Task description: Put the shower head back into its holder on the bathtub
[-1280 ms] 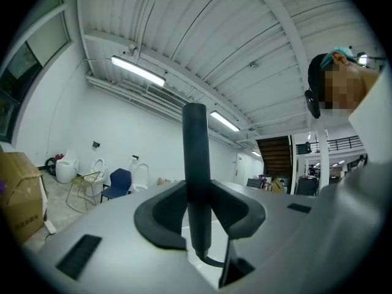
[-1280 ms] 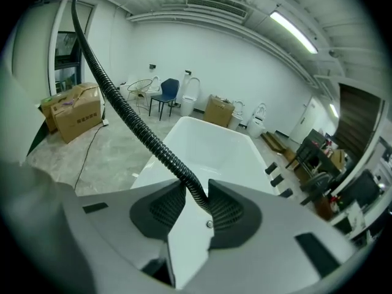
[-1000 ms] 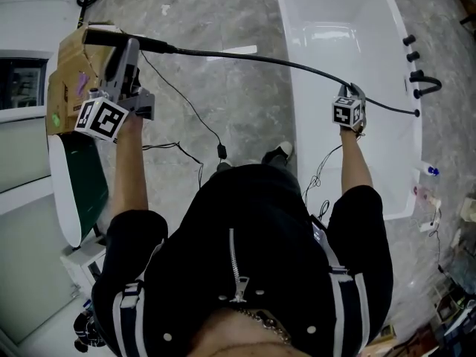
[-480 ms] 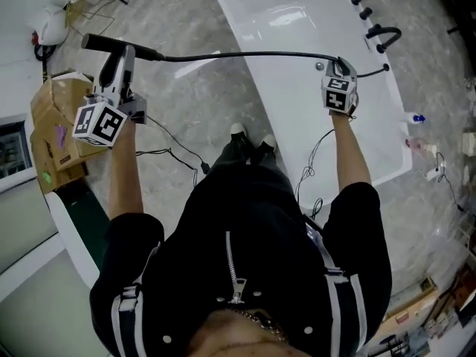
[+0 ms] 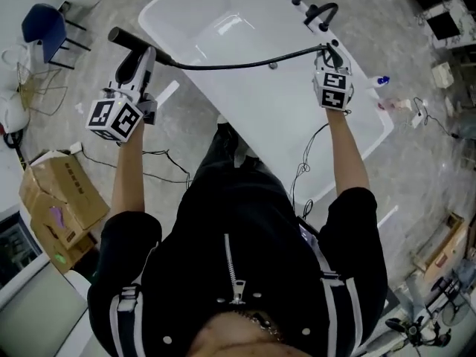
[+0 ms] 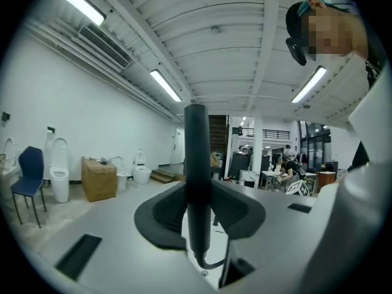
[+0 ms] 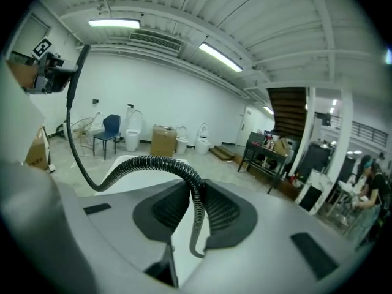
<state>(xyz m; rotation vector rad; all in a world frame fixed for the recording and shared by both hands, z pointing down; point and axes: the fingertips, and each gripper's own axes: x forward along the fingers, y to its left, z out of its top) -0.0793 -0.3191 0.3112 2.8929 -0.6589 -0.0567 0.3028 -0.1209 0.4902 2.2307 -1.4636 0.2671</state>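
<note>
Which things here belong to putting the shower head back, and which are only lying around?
Job: shower head, held in left gripper; hose, held in right gripper; bathtub; black fittings on its rim.
Lying about: cardboard box; blue chair; floor cables; small bottle beside the tub.

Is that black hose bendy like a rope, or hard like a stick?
Probably bendy: the hose sags in a curve between the shower head, held in the left gripper, and the right gripper. It bends sharply through the right gripper's jaws, so it would likely flop and swing when moved. Its ribbed skin probably keeps it from slipping.
</note>
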